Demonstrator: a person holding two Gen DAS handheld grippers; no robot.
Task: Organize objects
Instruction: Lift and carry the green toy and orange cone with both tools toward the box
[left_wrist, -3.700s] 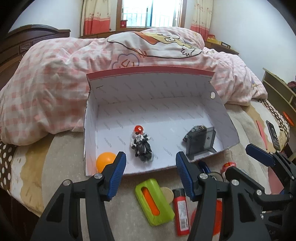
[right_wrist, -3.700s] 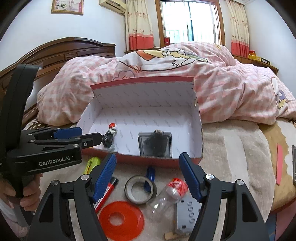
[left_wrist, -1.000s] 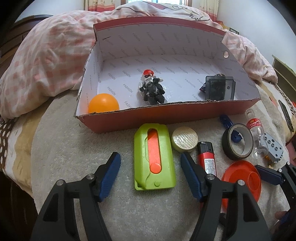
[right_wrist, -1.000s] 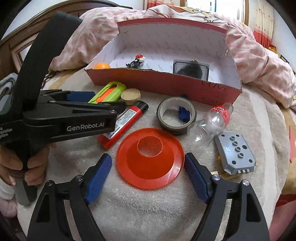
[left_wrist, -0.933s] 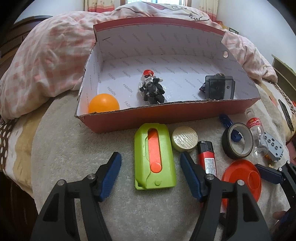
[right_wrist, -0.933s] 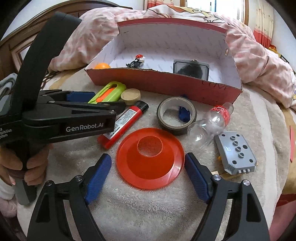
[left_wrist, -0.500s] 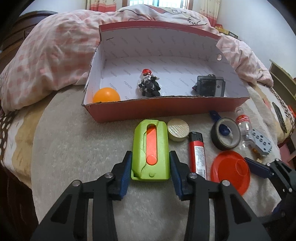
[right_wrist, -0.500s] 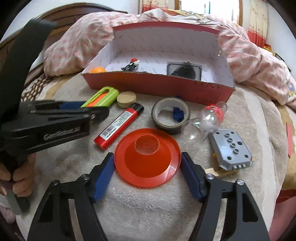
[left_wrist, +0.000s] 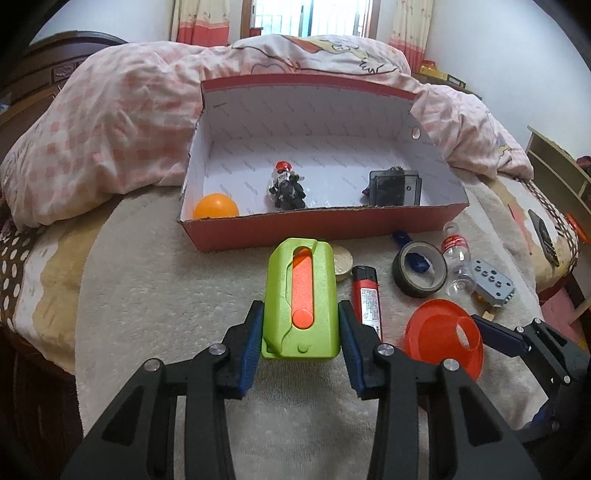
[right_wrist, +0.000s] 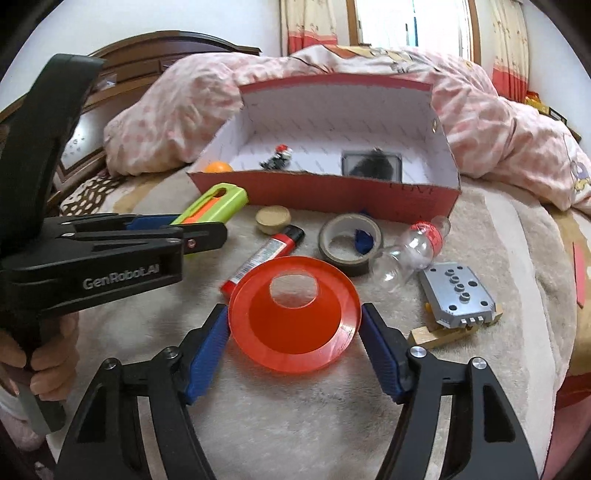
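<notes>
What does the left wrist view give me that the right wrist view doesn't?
Left wrist only: both pads of the left gripper pressing the sides of the green cutter, and a dark remote at the bed's far right edge.
Right wrist only: the hand holding the left gripper, and the wooden block under the grey brick.
Both: the red box, and the orange funnel gripped by the right gripper.
</notes>
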